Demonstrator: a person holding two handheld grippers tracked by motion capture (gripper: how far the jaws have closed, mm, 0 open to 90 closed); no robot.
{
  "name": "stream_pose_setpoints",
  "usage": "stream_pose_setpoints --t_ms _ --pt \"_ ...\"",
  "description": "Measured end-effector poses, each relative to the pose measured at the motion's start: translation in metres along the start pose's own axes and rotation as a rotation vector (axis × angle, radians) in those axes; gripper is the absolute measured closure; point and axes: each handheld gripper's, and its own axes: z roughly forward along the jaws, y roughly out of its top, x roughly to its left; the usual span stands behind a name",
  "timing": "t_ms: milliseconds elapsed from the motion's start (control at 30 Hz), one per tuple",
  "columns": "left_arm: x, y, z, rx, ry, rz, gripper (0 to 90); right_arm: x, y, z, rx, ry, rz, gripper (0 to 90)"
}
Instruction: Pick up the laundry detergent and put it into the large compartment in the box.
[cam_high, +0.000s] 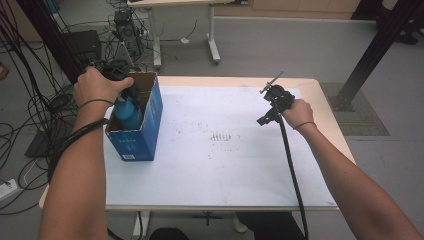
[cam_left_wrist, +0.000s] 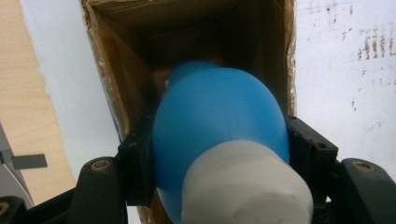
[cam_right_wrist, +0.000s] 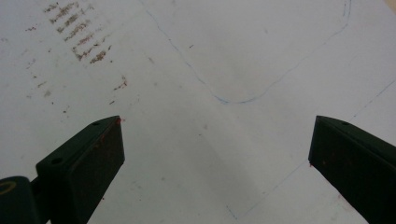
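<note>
High view: your wooden table with its white sheet cover carries an open blue cardboard box near its left edge. Your left gripper is at the mouth of that box and is clenched on a blue rubber bulb with a white end, which sits partly inside the box. Left gripper view confirms the black jaws pressing both flanks of the bulb over the box's brown interior. Your right gripper is well apart over the sheet, jaws spread wide and holding nothing; faint brown smudges mark the sheet before it.
</note>
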Motion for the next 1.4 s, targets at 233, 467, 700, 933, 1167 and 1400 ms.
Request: stream_pose_setpoints --t_ms 233,467,700,933,1167,1400 --pt "0.003 0.001 0.006 0.002 -0.008 0.005 37.4 0.000 0.000 -0.001 0.007 -0.006 0.001 3.5" --pt "0.003 0.002 0.012 0.009 -0.002 -0.002 37.5 0.002 0.001 -0.002 0.006 -0.010 -0.007 3.6" --pt "0.006 0.003 0.020 0.017 -0.008 -0.001 37.5 0.003 0.001 -0.001 0.007 -0.007 -0.006 3.5" --pt "0.007 0.004 0.026 0.026 -0.008 -0.004 37.5 0.003 0.002 0.001 0.013 -0.008 -0.007 3.6" --pt "0.009 0.004 0.029 0.025 -0.011 -0.008 37.5 0.003 0.001 0.002 0.007 -0.006 -0.006 3.6" --pt "0.008 0.003 0.031 0.009 -0.013 -0.010 37.6 0.003 0.000 0.003 0.005 -0.003 -0.005 3.6"
